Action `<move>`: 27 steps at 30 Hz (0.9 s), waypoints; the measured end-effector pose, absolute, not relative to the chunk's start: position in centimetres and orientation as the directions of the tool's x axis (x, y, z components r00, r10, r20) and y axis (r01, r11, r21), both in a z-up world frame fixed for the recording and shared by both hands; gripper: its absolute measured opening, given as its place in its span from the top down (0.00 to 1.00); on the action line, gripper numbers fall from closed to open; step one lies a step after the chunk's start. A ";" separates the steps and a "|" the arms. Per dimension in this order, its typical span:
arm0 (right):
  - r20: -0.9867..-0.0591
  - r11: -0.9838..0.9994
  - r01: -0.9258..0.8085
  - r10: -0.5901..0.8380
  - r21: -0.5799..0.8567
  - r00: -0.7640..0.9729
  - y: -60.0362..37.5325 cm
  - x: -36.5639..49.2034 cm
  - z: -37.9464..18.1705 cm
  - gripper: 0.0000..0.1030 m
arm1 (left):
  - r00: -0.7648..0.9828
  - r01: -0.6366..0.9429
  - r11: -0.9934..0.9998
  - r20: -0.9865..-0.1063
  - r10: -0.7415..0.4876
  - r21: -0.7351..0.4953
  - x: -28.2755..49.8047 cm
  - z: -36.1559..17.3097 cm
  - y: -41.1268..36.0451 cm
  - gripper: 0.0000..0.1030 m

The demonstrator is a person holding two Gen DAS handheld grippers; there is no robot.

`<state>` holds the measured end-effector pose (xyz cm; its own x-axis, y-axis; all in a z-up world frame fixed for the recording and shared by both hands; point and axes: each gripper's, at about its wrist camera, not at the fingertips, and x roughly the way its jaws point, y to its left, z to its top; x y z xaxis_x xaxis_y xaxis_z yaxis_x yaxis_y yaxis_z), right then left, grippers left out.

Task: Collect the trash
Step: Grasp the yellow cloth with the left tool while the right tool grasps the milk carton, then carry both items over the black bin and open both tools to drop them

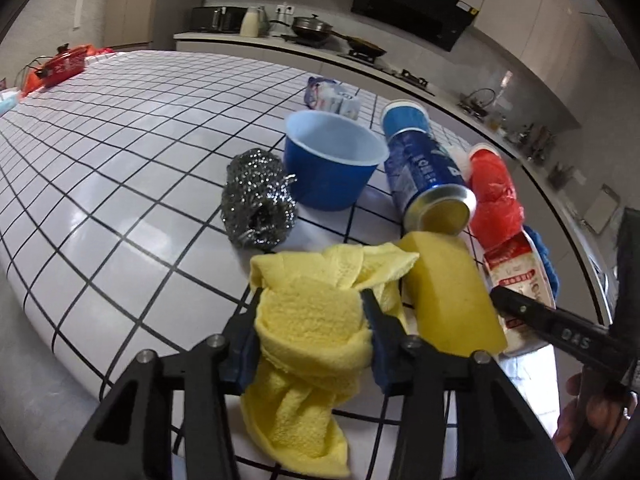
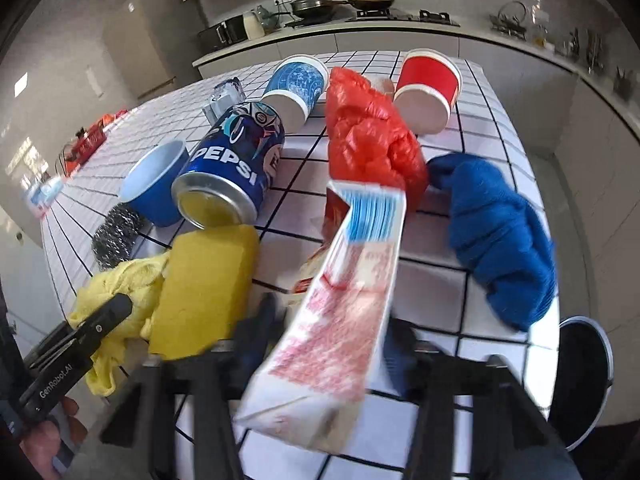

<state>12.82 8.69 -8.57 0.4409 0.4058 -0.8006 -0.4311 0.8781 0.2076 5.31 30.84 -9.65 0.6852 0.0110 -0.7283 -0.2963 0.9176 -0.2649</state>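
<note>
Beyond the white, black-gridded table (image 1: 120,128) runs a pale kitchen counter (image 1: 248,42) bearing a stove (image 1: 362,54) with pans, a black hood (image 1: 412,8) and white cabinets above it, a grey wall behind, daylight glinting off the tabletop.

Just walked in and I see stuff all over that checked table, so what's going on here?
A person with a gripper in each hand is clearing trash off the table. The left gripper is shut on a yellow cloth; the right gripper is shut on a red-and-white carton. A Pepsi can, sponge, red bag, paper cups, blue bowl, scourer and blue cloth lie on the table.
</note>
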 end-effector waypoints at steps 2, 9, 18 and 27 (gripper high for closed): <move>-0.795 0.880 -0.423 0.409 0.215 0.448 8.8 12.6 -8.6 0.64 | 0.691 -0.279 0.924 -0.723 0.004 -0.262 5.2 -9.5 30.9 0.58; -0.763 0.878 -0.424 0.427 0.222 0.485 9.2 11.8 -7.3 0.66 | 0.721 -0.237 0.936 -0.693 -0.010 -0.261 4.8 -8.1 30.9 0.62; -0.699 0.865 -0.445 0.467 0.233 0.541 6.9 10.6 -3.9 0.67 | 0.757 -0.195 0.946 -0.654 -0.024 -0.261 5.3 -5.1 29.5 0.62; -0.661 0.893 -0.392 0.432 0.221 0.613 -0.1 9.7 -0.8 0.67 | 0.772 -0.092 0.964 -0.629 -0.090 -0.251 6.5 -3.5 23.9 0.62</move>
